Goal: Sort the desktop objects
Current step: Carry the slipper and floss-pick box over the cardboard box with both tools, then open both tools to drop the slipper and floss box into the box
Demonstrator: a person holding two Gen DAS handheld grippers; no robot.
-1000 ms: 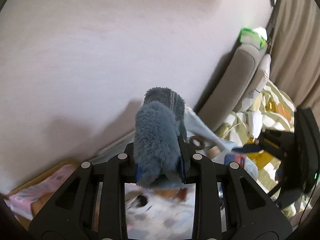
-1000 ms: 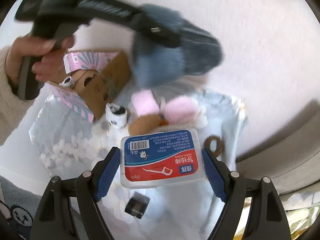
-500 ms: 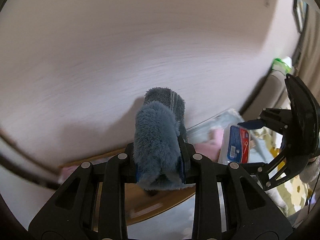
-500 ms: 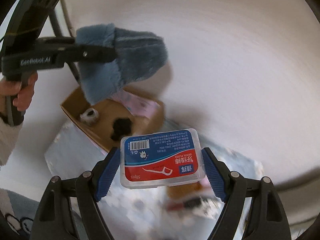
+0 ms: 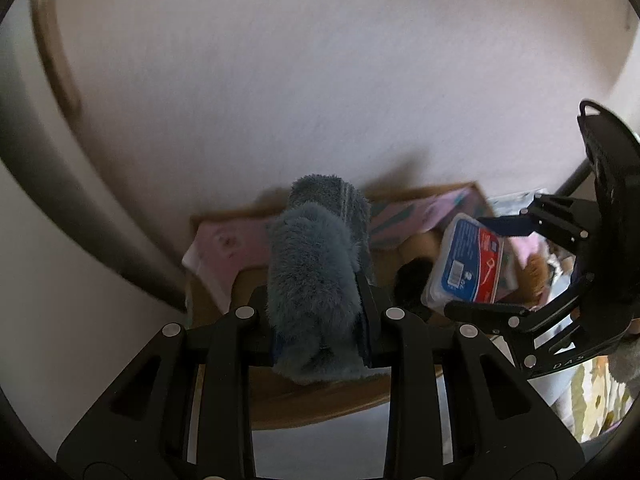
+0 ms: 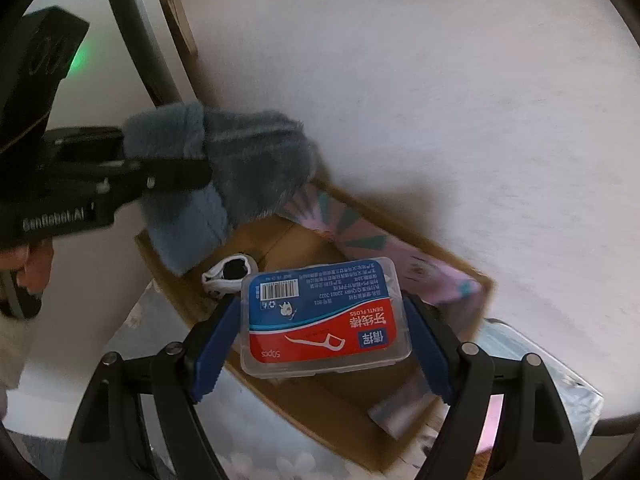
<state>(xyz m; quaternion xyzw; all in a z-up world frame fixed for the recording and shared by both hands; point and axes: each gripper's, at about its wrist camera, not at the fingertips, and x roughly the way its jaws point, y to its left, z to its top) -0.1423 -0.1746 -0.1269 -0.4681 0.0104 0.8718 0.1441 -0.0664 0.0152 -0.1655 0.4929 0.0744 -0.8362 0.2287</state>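
My left gripper (image 5: 320,312) is shut on a fluffy blue-grey cloth item (image 5: 316,276) and holds it above the left end of an open cardboard box (image 5: 316,404). In the right wrist view the cloth item (image 6: 236,176) hangs over the box's far left corner. My right gripper (image 6: 320,344) is shut on a clear dental floss box with a blue and red label (image 6: 324,316), held over the middle of the cardboard box (image 6: 304,396). The floss box also shows in the left wrist view (image 5: 468,264).
The cardboard box has pink patterned flaps (image 6: 372,240) and holds a small black and white object (image 6: 232,272). It stands against a white wall (image 5: 320,80). A floral cloth (image 6: 256,456) covers the surface in front. A dark curved bar (image 6: 140,40) rises at the left.
Both grippers have moved left and down toward the cardboard box. The cloth item and the floss box now hang right over the box opening, which looks closer and larger.
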